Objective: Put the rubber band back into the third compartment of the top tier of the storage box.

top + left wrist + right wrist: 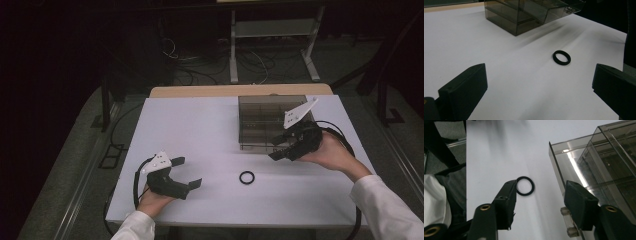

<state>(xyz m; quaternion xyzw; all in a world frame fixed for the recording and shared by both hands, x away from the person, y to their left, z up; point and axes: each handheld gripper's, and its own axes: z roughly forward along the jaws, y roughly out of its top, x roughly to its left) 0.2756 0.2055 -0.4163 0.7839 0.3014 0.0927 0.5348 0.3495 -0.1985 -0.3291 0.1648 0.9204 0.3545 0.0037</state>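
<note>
Hiding part of the black ring (525, 185) — the right gripper (540, 195), empty.

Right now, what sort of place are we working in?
Probably a lab or recording workspace: a plain white table holding a smoked plastic organizer box and a black ring, with loose cables and a metal stand behind.

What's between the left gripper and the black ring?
Nothing: only bare white table separates the left gripper from the black ring, as the left gripper view shows; its jaws stand wide open.
</note>
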